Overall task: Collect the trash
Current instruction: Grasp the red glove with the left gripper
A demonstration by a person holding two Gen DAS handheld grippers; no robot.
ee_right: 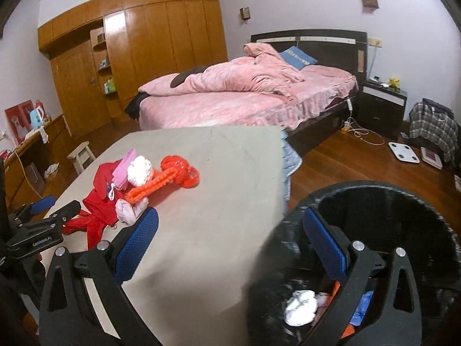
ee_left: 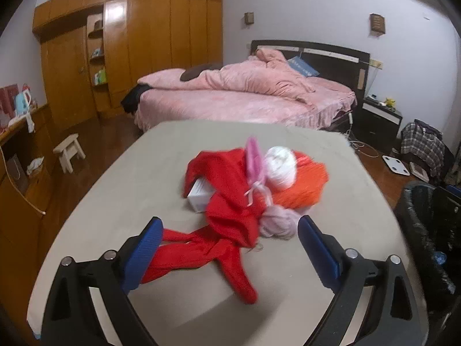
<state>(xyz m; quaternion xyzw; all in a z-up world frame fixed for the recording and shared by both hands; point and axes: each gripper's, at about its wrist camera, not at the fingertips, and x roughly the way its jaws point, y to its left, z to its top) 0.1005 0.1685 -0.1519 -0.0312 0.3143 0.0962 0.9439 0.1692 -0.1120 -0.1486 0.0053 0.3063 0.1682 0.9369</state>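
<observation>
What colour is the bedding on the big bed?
Pink bedding, clearest in the right wrist view.

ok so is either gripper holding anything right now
No. The left gripper is open over the red cloth; the right gripper is open and empty.

Only one text can be read. In the right wrist view, white letters "GenRobot.AI" stand on the black body of the left gripper (ee_right: 59,206), which is far to the left of the right gripper (ee_right: 230,227). The blue pillow (ee_right: 297,57) on the bed (ee_right: 230,103), far ahead of this gripper, has white marks on it, but they are too small to read.
</observation>
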